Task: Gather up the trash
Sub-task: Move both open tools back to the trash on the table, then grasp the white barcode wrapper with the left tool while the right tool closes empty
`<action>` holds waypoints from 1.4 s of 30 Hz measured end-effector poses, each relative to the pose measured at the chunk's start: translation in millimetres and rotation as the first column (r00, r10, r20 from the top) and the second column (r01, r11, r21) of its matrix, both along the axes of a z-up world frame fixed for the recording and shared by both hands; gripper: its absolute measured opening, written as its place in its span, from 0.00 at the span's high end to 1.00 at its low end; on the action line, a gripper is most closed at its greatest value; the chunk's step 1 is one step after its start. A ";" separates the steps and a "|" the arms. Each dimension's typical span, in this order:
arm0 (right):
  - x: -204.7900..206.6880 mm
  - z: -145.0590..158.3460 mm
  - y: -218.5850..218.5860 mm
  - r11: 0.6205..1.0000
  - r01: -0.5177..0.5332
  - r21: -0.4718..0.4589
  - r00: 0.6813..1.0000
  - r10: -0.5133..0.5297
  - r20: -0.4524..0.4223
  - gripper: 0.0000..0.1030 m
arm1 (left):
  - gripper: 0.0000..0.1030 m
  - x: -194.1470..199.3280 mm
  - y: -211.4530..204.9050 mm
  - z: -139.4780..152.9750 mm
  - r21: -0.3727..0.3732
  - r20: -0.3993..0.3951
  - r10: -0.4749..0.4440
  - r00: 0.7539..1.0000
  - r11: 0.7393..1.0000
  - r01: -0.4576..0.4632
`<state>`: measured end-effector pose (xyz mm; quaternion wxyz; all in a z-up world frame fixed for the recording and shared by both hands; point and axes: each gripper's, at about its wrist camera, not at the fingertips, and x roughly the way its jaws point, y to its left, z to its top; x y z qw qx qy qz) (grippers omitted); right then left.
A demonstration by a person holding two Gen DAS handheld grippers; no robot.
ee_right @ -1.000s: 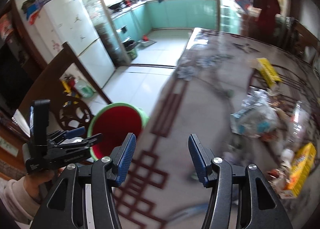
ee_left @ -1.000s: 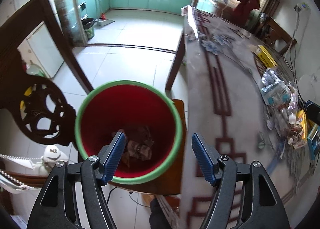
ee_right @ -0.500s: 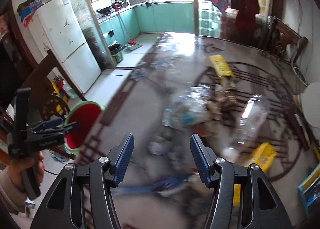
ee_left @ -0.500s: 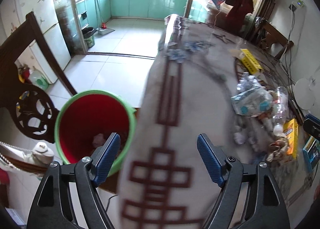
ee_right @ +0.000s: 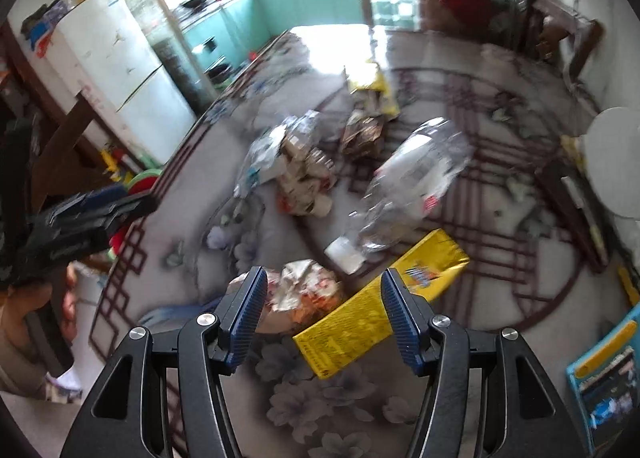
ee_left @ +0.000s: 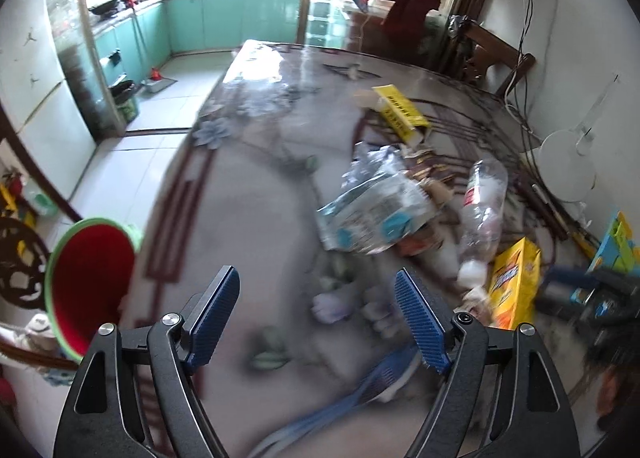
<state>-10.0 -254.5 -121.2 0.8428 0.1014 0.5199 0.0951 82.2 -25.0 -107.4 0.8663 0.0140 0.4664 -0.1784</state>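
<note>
Trash lies piled on the table: a clear plastic bottle (ee_left: 482, 206) (ee_right: 416, 182), a blue-and-white plastic wrapper (ee_left: 372, 214), a yellow box (ee_left: 514, 284) (ee_right: 380, 306) and a crumpled wrapper (ee_right: 306, 290). The red bin with a green rim (ee_left: 90, 282) stands beside the table at the left. My left gripper (ee_left: 318, 320) is open and empty over the table, short of small white scraps (ee_left: 332, 304). My right gripper (ee_right: 322, 314) is open and empty, just above the crumpled wrapper and the yellow box.
A second yellow box (ee_left: 400, 114) lies farther back on the table (ee_left: 248, 198). A blue strap (ee_left: 340, 398) lies near the front edge. A blue booklet (ee_right: 608, 374) is at the right. A carved wooden chair (ee_left: 16, 254) stands left of the bin.
Both grippers swung right from the bin side to the trash pile. The left gripper left the bin and now faces the table. The right gripper dropped closer to the yellow box and wrapper.
</note>
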 end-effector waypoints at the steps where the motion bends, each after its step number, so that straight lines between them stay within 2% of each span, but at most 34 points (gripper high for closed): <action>1: 3.2 -6.8 3.4 0.999 -0.014 0.029 1.000 0.015 -0.021 0.44 | 0.22 3.5 -4.9 0.1 0.002 0.000 -0.007 1.000 1.000 0.007; 5: 14.1 -29.0 15.0 0.994 -0.048 0.096 0.996 0.055 -0.076 0.44 | 0.22 14.3 -27.8 3.8 0.031 0.014 -0.041 0.999 0.999 0.041; 12: 32.3 -56.9 22.5 0.993 -0.076 0.091 0.986 0.089 -0.141 0.44 | 0.22 31.6 -46.9 0.6 0.045 0.009 -0.072 0.997 0.996 0.072; 13: 34.9 -61.3 21.7 0.993 -0.079 0.086 0.984 0.092 -0.155 0.56 | 0.22 33.1 -49.4 -0.7 0.046 0.006 -0.075 0.997 0.996 0.075; 18: 35.0 -59.9 13.1 0.990 -0.077 0.121 0.986 0.094 -0.140 0.68 | 0.22 39.7 -60.8 -13.4 0.073 -0.028 -0.132 0.991 0.988 0.134; 22: 24.1 -48.8 -4.4 0.993 -0.010 0.116 0.994 0.022 -0.103 0.74 | 0.22 44.6 -74.5 -32.6 0.112 -0.069 -0.168 0.983 0.978 0.175; 24: 18.4 -40.5 -15.6 0.991 0.033 0.128 0.996 -0.022 -0.085 0.89 | 0.22 48.5 -81.7 -42.7 0.125 -0.087 -0.183 0.979 0.973 0.193; 27: 14.8 -34.3 -23.1 0.990 0.070 0.119 0.996 -0.062 -0.071 0.94 | 0.22 56.3 -91.9 -56.5 0.130 -0.105 -0.198 0.975 0.969 0.210; 28: 14.1 -33.0 -23.0 0.991 0.072 0.116 0.996 -0.064 -0.069 0.96 | 0.27 58.0 -93.0 -59.0 0.128 -0.112 -0.198 0.974 0.969 0.211; 30: 14.2 -32.2 -24.1 0.990 0.073 0.123 0.996 -0.065 -0.067 0.97 | 0.54 62.1 -94.5 -64.3 0.115 -0.136 -0.192 0.972 0.971 0.208; 31: 14.3 -32.3 -23.7 0.989 0.073 0.127 0.996 -0.065 -0.068 0.97 | 0.60 62.8 -94.0 -65.3 0.113 -0.142 -0.189 0.972 0.972 0.206; 32: 14.3 -32.4 -23.1 0.988 0.075 0.132 0.996 -0.066 -0.068 0.97 | 0.79 63.3 -91.8 -66.1 0.099 -0.155 -0.187 0.970 0.974 0.204; 33: 13.6 -32.8 -22.9 0.988 0.076 0.138 0.995 -0.067 -0.067 0.96 | 0.90 63.1 -88.6 -65.6 0.088 -0.166 -0.182 0.969 0.976 0.198; 36: 13.2 -34.9 -25.7 0.983 0.082 0.165 0.995 -0.070 -0.076 0.96 | 0.95 59.2 -76.5 -58.0 0.069 -0.153 -0.158 0.976 0.983 0.170; 39: 13.4 -37.3 -22.9 0.979 0.067 0.194 0.995 -0.051 -0.088 0.83 | 0.95 50.2 -56.4 -43.3 0.050 -0.122 -0.122 0.985 0.990 0.129; 42: 16.8 -40.5 -16.5 0.975 0.062 0.211 0.993 -0.039 -0.112 0.63 | 0.95 41.3 -37.3 -30.4 0.041 -0.094 -0.084 0.992 0.995 0.088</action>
